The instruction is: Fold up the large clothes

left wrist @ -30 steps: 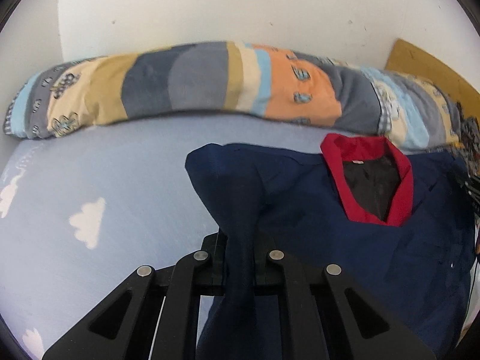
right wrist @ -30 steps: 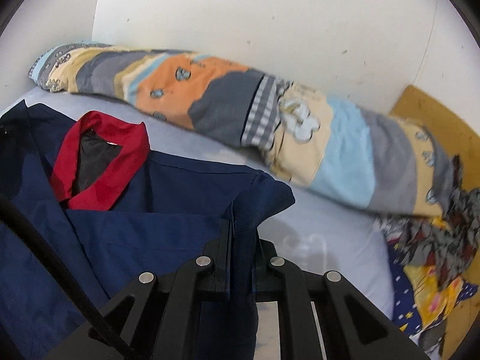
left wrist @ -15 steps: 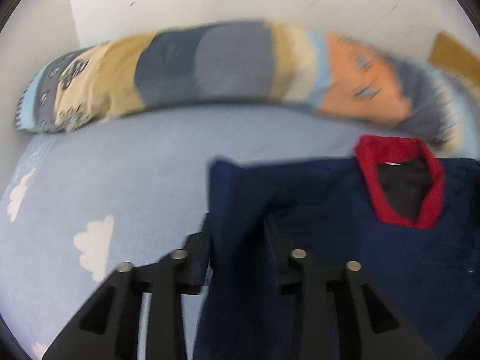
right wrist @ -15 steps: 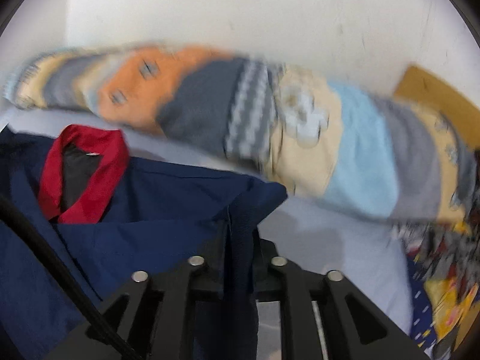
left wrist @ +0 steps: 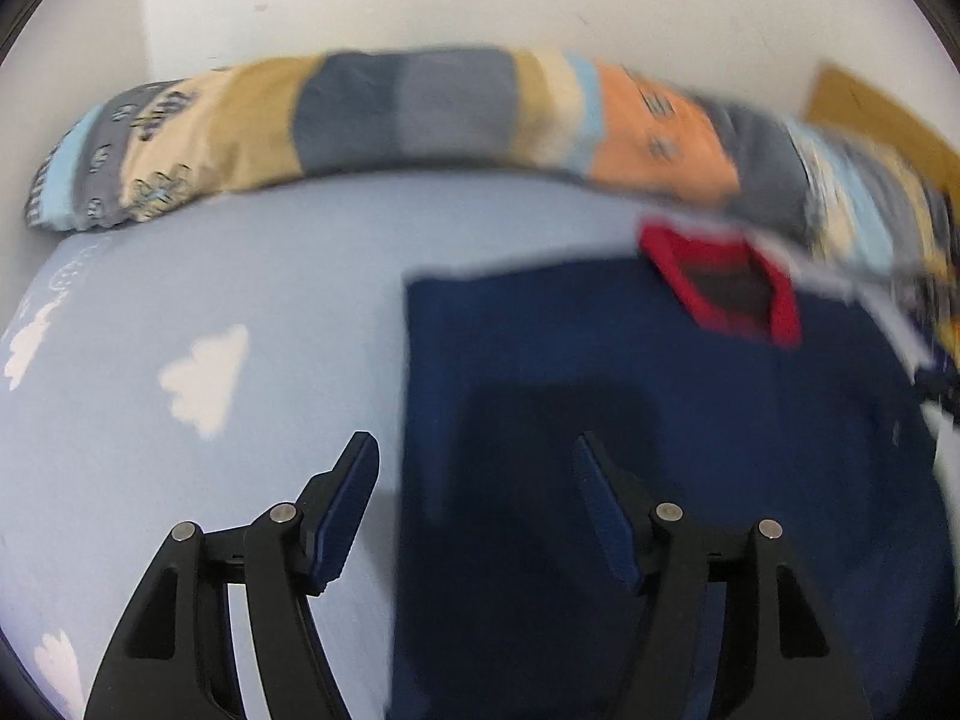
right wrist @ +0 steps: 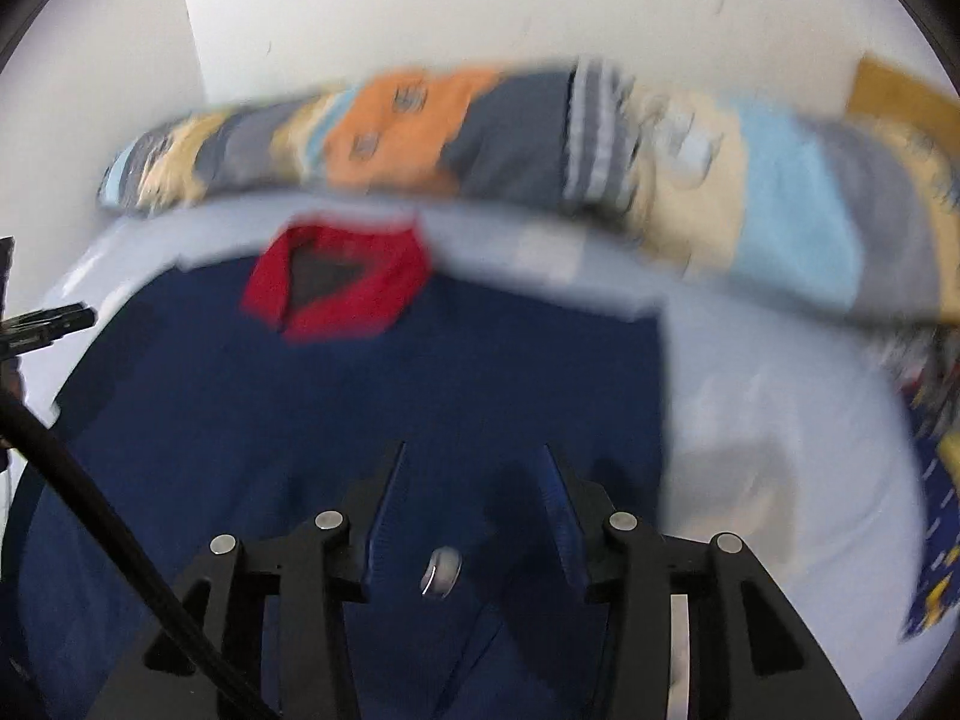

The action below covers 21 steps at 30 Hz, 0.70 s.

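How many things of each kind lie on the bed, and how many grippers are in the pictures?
Navy garment with red collar: 1
Long patchwork bolster: 1
Patterned cloth pile at the bed's right edge: 1
Grippers, both with jaws open: 2, left gripper and right gripper
Total: 5

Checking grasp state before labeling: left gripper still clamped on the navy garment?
No: in the left wrist view the left gripper stands open, its jaws wide apart with nothing pinched, and the navy garment lies flat on the bed.

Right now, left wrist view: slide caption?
Open left gripper above navy garment with red collar on cloud-print sheet.
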Motion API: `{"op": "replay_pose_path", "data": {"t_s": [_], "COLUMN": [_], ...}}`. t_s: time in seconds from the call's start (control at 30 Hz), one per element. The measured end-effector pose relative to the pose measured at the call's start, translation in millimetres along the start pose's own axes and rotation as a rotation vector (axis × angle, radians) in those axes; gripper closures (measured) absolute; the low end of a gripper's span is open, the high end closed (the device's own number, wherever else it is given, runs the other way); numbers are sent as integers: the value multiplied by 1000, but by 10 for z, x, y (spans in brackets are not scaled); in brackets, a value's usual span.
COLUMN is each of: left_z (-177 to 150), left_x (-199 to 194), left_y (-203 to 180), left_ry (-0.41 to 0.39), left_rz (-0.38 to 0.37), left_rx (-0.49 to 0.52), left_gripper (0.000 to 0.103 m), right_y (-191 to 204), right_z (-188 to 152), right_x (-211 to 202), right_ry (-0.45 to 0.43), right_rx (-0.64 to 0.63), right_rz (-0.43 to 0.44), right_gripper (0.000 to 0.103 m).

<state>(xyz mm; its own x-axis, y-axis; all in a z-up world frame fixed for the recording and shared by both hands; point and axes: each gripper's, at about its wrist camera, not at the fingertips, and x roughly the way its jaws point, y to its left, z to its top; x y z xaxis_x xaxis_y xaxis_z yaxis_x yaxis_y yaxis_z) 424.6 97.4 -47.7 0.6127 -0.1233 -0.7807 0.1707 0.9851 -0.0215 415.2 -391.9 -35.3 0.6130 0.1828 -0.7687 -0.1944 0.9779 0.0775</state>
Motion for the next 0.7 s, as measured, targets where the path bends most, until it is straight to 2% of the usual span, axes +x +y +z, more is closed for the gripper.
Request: {"op": "replay_pose_path", "data": {"t_s": [0.07,0.1,0.13,0.17,0.23,0.3,0.4,0.53,0.6,0.7], "left_z": [-165,-238,-297,-323,-316,-372,-573,-1034,-1309,-1678], "left_x": [200,308,379,339,163,-149,-573,-955,-1129,-1283], "left_y": [-15,8,115,153,183,153,88,-40,-80,-111], "left_ry": [54,85,103,94,86,37,14,55,93,152], "left_rz": [58,70,32,20,22,-1,-15,-27,-13,-29], "left_rx": [13,-2,-71,-115,-143,-124,-84,-19,17,8], "left_gripper": [36,33,33,34,35,35,35,34,34,32], "right_y": [-131,-249,-431,-524,-583,-486,-300,-35,142,369], "right_z": [-183,-231,-292,-317,-320,-316,-481,-906,-1133,-1541], "right_x": [141,227,297,268,72,-263,-648,-913,-1019,-1220], "right_ry": [55,87,106,99,93,47,36,90,145,196], "right_rx": [20,42,96,140,182,162,138,143,125,99], "right_rz": [-49,-86,-84,-79,-96,-100,-73,-23,-4,-2], "right_gripper": [59,71,90,94,91,85,75,74,74,74]}}
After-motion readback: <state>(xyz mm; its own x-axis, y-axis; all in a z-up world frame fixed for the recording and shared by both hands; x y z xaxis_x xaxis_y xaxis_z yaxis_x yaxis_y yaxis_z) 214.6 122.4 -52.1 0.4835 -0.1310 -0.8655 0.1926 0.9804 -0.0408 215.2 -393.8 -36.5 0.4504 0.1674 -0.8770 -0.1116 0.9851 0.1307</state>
